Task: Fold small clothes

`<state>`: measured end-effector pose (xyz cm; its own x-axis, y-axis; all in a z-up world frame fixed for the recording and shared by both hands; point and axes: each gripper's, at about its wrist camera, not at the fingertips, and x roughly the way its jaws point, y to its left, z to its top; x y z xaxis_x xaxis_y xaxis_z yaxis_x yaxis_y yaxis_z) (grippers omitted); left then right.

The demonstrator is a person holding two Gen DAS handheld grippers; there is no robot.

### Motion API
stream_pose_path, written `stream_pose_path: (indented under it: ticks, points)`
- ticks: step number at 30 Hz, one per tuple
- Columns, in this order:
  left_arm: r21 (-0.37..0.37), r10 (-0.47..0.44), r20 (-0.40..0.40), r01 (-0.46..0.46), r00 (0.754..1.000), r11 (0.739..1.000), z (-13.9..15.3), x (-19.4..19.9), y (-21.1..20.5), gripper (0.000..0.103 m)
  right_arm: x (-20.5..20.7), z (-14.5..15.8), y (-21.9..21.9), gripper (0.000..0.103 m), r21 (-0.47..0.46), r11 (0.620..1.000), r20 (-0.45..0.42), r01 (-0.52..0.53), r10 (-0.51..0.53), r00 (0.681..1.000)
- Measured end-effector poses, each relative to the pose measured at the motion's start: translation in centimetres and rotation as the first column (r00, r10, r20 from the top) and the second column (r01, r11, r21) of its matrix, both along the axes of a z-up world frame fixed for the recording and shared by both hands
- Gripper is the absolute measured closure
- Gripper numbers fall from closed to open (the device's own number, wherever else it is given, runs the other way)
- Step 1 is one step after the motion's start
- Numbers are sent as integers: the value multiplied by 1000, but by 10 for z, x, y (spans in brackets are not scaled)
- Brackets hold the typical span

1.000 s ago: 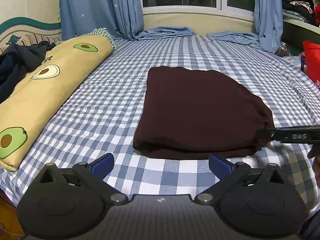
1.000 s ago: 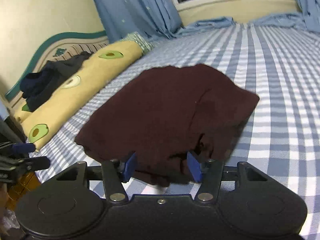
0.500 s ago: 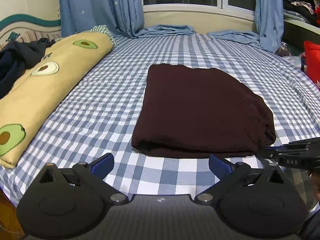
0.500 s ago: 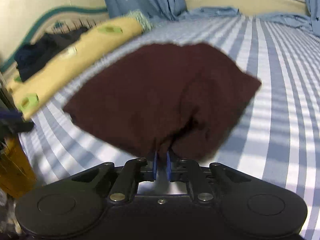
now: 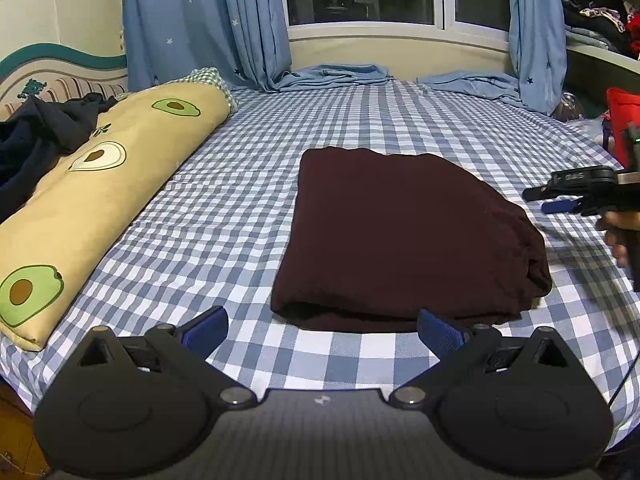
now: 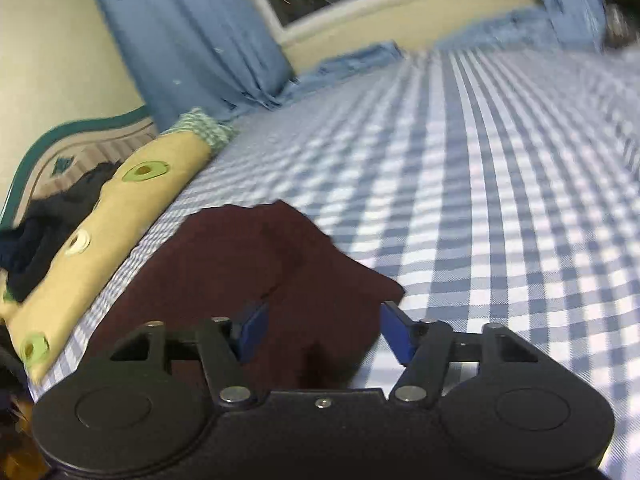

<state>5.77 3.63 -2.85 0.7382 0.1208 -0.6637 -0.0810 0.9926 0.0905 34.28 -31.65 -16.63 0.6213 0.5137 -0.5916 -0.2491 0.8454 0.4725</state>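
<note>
A dark maroon garment (image 5: 404,236) lies folded in a thick rectangle on the blue-and-white checked bed (image 5: 248,208). My left gripper (image 5: 322,330) is open and empty, just in front of the garment's near edge. My right gripper (image 6: 322,330) is open and empty, raised over the garment's right side (image 6: 260,276). The right gripper also shows in the left wrist view (image 5: 560,200), held in a hand to the right of the garment and apart from it.
A long yellow avocado-print pillow (image 5: 96,184) lies along the bed's left side, with dark clothes (image 5: 36,140) heaped behind it. Blue curtains (image 5: 200,24) and a window are at the far end. A red object (image 5: 624,120) is at the right edge.
My right gripper was shut on the garment's right corner half a second ago; it has opened, let go and lifted up and to the right. The left gripper has barely moved.
</note>
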Motion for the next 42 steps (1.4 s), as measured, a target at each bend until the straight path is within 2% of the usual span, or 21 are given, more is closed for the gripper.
stream_pose_path:
  ticks: [3,6,7,9,12,15,17,19,22,25,27,28,29,31,33,36,39,42]
  points:
    - [12,16,-2,-16,1000,1000,0,0,5,1,21,-22,-2,47,50,999,-77,0,4,997]
    - [3,29,-7,-29,1000,1000,1,3,10,1,34,-42,-2,47,159,987,-125,19,1,992]
    - [2,34,-7,-34,999,999,1,3,12,1,38,-45,-4,49,198,980,-120,28,-4,993]
    - [6,42,-3,-42,999,999,2,3,14,1,46,-48,-7,69,220,974,-110,56,-32,993]
    - [4,47,-4,-47,999,999,2,4,16,1,56,-49,-12,87,231,972,-98,44,-22,995]
    - [4,50,-8,-50,999,999,1,5,16,1,48,-39,-17,91,226,974,-39,33,-25,999]
    - [6,49,-10,-49,999,999,0,7,16,1,47,-30,-28,91,293,955,9,47,-52,999]
    - [10,44,-11,-44,999,999,0,8,14,1,50,-32,-35,91,327,942,5,74,-80,997]
    - [18,28,-1,-28,1000,999,3,6,10,1,60,-48,-37,91,254,962,-73,100,-84,994]
    - [42,21,11,-22,1000,999,7,2,7,1,60,-56,-40,88,255,960,-98,113,-91,991]
    - [52,19,15,-20,1000,998,9,1,7,1,54,-50,-44,74,227,964,-86,138,-121,989]
    - [52,20,17,-21,1000,998,9,0,7,1,47,-45,-44,72,185,972,-67,144,-134,989]
    - [50,21,19,-22,1000,999,10,0,7,1,38,-36,-41,71,103,985,-34,137,-134,990]
    - [40,24,19,-25,1000,999,10,0,8,1,12,-17,-31,73,-99,988,65,118,-112,992]
    - [36,20,15,-21,1000,999,10,1,7,1,-14,-2,-17,74,-189,978,129,87,-63,990]
    - [44,8,17,-8,1000,999,11,2,3,1,-54,15,8,74,-217,976,180,-36,76,981]
    - [50,0,25,-1,1000,999,12,1,-1,1,-83,19,48,74,-330,933,179,-145,213,960]
    - [46,4,33,-5,999,999,14,-2,-1,1,-101,6,76,76,-415,887,160,-201,289,944]
